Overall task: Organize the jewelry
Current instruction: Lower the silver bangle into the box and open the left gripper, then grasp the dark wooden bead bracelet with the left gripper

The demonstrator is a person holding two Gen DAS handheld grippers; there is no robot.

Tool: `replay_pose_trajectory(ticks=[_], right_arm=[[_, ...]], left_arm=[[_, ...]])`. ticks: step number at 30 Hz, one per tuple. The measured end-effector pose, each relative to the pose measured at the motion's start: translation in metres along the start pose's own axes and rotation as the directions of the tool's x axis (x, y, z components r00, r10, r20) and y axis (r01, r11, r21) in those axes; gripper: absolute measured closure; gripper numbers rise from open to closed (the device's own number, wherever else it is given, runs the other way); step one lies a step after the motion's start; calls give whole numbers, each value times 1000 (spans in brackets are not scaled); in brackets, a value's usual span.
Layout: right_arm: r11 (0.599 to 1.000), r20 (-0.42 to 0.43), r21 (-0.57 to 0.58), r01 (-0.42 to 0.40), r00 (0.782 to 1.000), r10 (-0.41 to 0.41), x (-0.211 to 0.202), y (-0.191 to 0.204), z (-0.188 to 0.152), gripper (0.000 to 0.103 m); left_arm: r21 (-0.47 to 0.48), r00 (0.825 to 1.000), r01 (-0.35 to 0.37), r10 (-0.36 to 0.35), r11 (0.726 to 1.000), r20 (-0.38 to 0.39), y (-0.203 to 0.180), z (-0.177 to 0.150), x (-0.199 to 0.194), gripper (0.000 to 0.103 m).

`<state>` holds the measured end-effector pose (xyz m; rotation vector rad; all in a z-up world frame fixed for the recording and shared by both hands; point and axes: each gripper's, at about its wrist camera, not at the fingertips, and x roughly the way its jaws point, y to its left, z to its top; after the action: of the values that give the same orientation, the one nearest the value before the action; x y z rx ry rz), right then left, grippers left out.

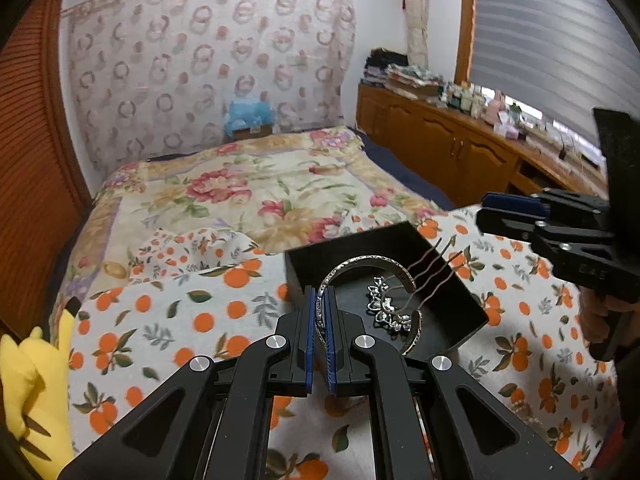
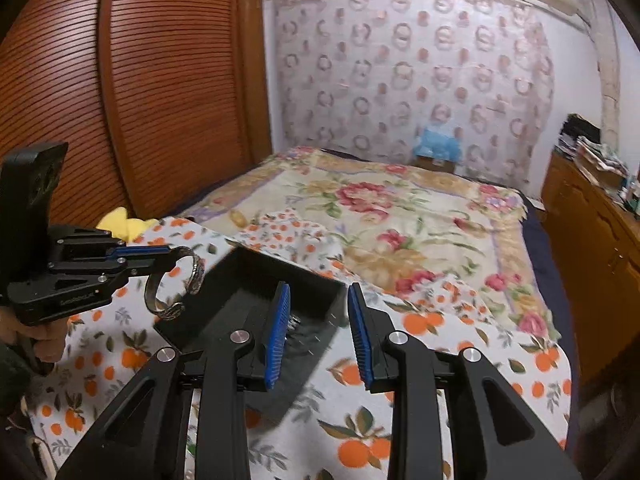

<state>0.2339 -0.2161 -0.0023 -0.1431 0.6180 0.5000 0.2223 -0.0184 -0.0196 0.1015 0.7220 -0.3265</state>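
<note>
left gripper (image 2: 176,258) body, at 9 o'clock in the right wrist view: a small pale brand mark along its lower edge, too blurred to spell out
right gripper (image 1: 486,210) body, at 3 o'clock in the left wrist view: faint raised characters on its black side, not legible
silver bangle (image 1: 362,276): engraved marks run along the band by the blue pads, too fine to read
elsewhere: no readable text, numbers or signs

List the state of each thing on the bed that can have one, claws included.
left claw: shut on the silver bangle
silver bangle: held in the air beside the box
right claw: open, nothing between its pads
black box: open, no lid on
hair comb: lying in the box
</note>
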Motion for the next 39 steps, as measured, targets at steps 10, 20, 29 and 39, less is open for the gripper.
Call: replay_pose_trajectory(ticks=[10,20,29,39], right_arm=[[1000,-10,3,29,1000,-29,-14,2,-25,71],[1000,-12,18,25,1000,-25,-39,13,-48,71],[999,-34,33,13,999,-11,-59,35,-83,71],[997,-63,81,15,998,-10,-83,60,-125,71]], left_arm=[[86,996,6,2,996,-89,-27,-2,31,97],[63,999,23,-20,998,-43,-33,-13,-8,97],[30,999,51,-51,998,-11,-40,-56,-55,97],[-10,998,61,-61,998,-12,-41,-108,-89,97]])
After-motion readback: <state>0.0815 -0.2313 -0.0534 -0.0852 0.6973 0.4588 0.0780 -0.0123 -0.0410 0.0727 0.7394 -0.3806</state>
